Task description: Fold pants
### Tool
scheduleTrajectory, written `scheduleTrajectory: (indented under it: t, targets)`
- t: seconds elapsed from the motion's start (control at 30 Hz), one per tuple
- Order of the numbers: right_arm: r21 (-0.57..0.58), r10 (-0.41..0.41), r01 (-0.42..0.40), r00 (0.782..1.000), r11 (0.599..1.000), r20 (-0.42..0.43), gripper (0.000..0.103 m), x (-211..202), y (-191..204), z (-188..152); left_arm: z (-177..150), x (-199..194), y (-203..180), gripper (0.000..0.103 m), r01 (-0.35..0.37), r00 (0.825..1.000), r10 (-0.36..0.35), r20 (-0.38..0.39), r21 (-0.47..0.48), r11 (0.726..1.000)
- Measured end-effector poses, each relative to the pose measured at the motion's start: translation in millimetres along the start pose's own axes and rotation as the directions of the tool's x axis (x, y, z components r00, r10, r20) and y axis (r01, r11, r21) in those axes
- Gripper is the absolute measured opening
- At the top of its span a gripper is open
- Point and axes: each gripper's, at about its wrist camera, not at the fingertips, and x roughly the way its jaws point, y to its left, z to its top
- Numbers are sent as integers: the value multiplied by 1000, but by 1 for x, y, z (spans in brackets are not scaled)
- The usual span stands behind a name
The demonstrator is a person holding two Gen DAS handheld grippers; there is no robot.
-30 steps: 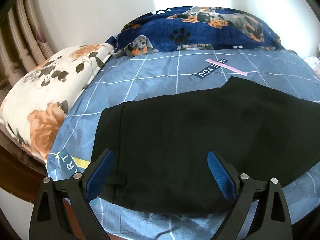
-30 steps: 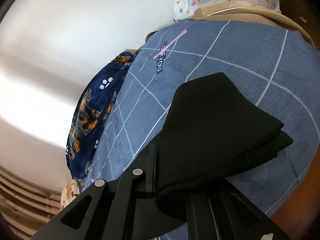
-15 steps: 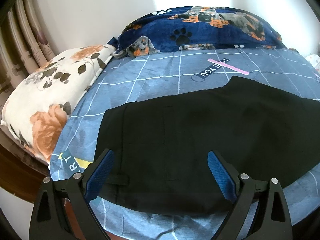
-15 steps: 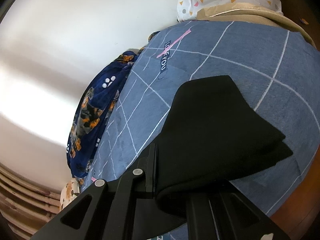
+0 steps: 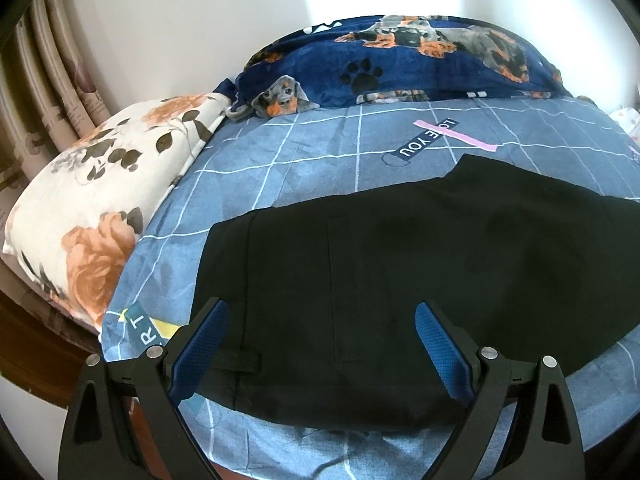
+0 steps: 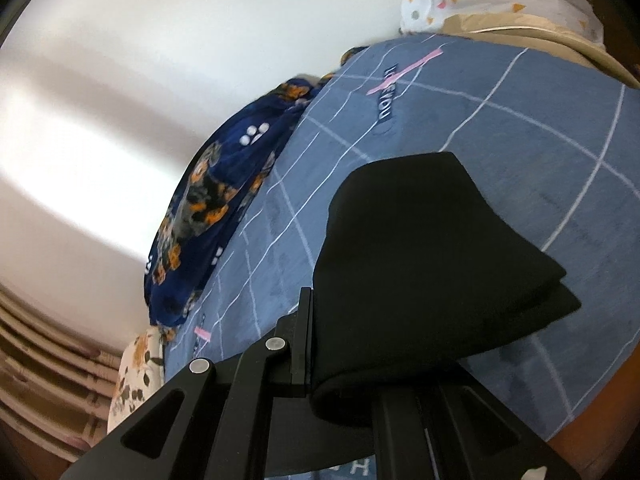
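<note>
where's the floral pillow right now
The floral pillow lies at the left edge of the bed in the left wrist view, beside the blue checked sheet, left of the black pants.

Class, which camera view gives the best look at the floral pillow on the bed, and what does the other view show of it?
The left wrist view: the floral pillow lies large and nearly whole at the left edge of the bed, its orange roses clear. The right wrist view shows only a small corner of it at lower left, behind the right gripper, which is shut on the black pants.
</note>
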Motion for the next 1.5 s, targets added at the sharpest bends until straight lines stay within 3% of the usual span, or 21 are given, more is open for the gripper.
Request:
scheduleTrajectory:
  t: [0.2, 0.43, 1.0, 1.5]
  targets:
    - [-38, 9, -11, 999, 999, -44, 8, 13, 17, -15, 4, -8, 1, 94, 11, 1000, -11, 22, -2, 1000]
    - [-73, 19, -25, 996, 997, -85, 8, 25, 31, -28, 15, -28, 6, 94, 71, 996, -67, 65, -53, 996]
    - [-151, 33, -55, 989, 987, -144, 8, 39, 64, -51, 29, -76, 8, 94, 49, 984, -39, 176, -53, 997]
    - [-174, 38, -70, 983, 982, -182, 8, 47, 75, -65, 32, -83, 9, 96, 48, 981, -36, 192, -61, 997]
